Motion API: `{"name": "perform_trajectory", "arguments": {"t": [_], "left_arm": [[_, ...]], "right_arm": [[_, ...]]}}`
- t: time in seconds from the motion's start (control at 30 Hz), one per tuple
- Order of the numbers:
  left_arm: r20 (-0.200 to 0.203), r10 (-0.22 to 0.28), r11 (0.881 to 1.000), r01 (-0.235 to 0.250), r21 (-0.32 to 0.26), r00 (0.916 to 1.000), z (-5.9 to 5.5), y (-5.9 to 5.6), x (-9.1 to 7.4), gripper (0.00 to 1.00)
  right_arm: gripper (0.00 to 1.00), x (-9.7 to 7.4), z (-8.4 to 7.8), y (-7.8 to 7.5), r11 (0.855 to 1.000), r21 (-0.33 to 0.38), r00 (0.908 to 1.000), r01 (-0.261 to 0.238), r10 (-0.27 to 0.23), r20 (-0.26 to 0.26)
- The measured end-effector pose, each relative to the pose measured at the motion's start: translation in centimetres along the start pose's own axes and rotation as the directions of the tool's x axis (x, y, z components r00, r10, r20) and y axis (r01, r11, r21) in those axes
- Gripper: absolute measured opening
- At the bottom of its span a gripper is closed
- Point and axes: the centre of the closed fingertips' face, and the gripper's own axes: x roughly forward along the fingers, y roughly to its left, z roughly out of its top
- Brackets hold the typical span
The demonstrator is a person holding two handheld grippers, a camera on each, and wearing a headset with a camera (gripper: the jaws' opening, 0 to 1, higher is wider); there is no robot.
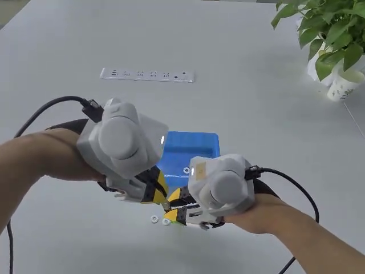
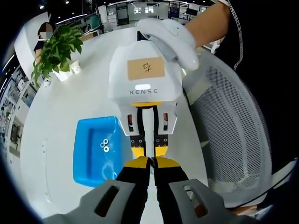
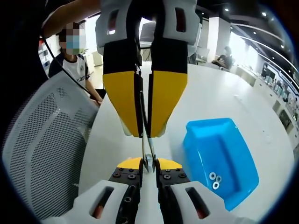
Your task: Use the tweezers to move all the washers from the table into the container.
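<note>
Saw a pale grey desk spreading under everything, with a white mesh chair at its near edge and a leafy plant in a white pot at the far right. Found two forearms reaching in low over the near side, the left forearm from the left and the right forearm from the right, bent toward each other to set the two tools nose to nose.

Noted the left gripper as the farther of the pair in the head view, tilted down and to the right. Noted the right gripper nearer and lower, pointing left to meet it.

Spotted a blue container on the desk just beyond the meeting fingertips, partly hidden behind both tools in the head view. Made out a white power strip lying flat, well apart from it toward the far side.

Traced thin metal tweezers in the right gripper view. Found the left gripper's yellow fingers pressed together on them, and the right gripper's fingers closed narrowly on the end reaching out from there.

Counted a small cluster of washers on the container's floor. Picked out two more washers on the bare desk, just beside each other and directly below the joined fingertips in the head view.
</note>
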Motion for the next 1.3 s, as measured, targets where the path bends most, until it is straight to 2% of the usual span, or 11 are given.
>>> {"name": "perform_trajectory", "arguments": {"t": [0.33,0.8,0.9,1.3], "left_arm": [[-0.007,-0.005,1.000,0.005,-0.014,1.0000,-0.7,-0.6,0.7,0.07],[-0.014,-0.016,0.999,0.015,-0.030,0.9998,-1.2,-0.8,1.4,0.07],[-0.002,-0.015,0.999,0.014,-0.037,0.9999,-1.1,-0.8,1.4,0.07],[0.004,-0.023,0.999,0.023,-0.038,0.9997,-1.0,-0.6,1.6,0.07]], "right_arm": [[0.12,1.0,-0.5,0.8,1.000,0.011,0.9997,-0.023,0.023,-0.001],[0.13,1.9,-1.0,1.1,0.998,0.039,0.9989,-0.047,0.047,0.007],[0.13,2.0,-1.1,1.1,0.998,0.050,0.9987,-0.050,0.049,0.011],[0.13,1.9,-1.3,1.1,0.997,0.065,0.9986,-0.051,0.050,0.017]]}}
